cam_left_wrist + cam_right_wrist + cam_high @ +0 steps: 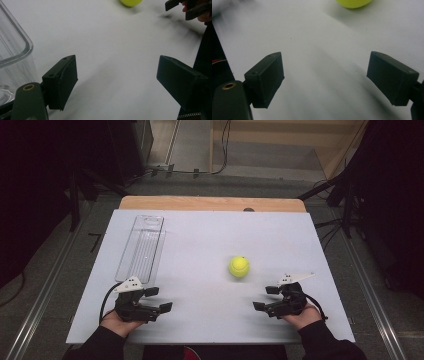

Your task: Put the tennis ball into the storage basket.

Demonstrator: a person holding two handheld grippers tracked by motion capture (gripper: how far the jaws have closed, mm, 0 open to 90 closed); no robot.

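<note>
A yellow-green tennis ball point(239, 266) lies on the white tabletop point(210, 240), right of centre; its lower part shows at the top of the left gripper view point(130, 2) and of the right gripper view point(353, 3). My left gripper point(159, 299) rests near the front left, open, jaws pointing right with nothing between them point(116, 82). Near the front right my right gripper point(265, 298) stands open, jaws pointing left and empty point(325, 80). The ball sits a short way beyond and left of the right gripper. The right gripper also appears far off point(185, 8).
A long clear plastic container point(141, 248) lies at the left, just beyond the left gripper; its rounded corner is close by point(15, 50). A wooden edge point(210, 202) runs along the table's far side. Dark stands and cables surround the table.
</note>
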